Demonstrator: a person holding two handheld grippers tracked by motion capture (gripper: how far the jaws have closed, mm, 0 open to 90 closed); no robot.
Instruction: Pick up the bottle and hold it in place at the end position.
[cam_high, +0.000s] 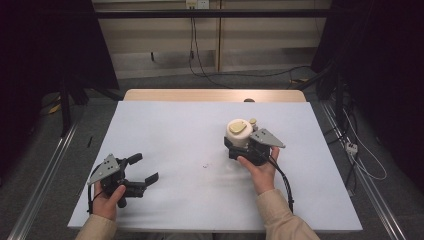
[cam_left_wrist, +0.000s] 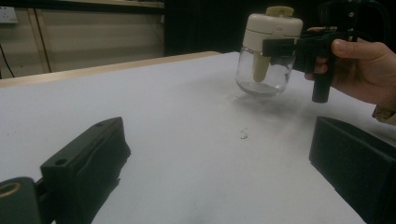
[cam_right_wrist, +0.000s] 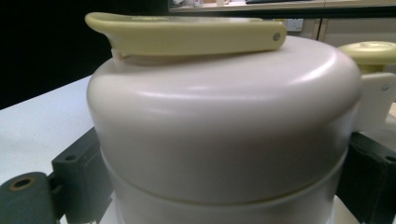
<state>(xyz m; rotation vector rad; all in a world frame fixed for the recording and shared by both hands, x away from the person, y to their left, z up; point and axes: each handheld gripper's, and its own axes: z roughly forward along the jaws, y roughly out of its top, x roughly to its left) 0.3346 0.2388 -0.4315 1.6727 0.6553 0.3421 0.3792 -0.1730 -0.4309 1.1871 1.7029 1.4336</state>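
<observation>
A glass jar with a cream lid and pale yellow flip tab stands right of centre on the white counter, grasped around its lid by the fingers of the right gripper, held in the person's right hand. At lower left, the left gripper rests on the counter, fingers spread apart and holding nothing.

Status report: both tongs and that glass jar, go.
Left tongs open, idle on table. Right tongs shut on jar, at its cream lid. Jar upright. White table: nothing in the way.
</observation>
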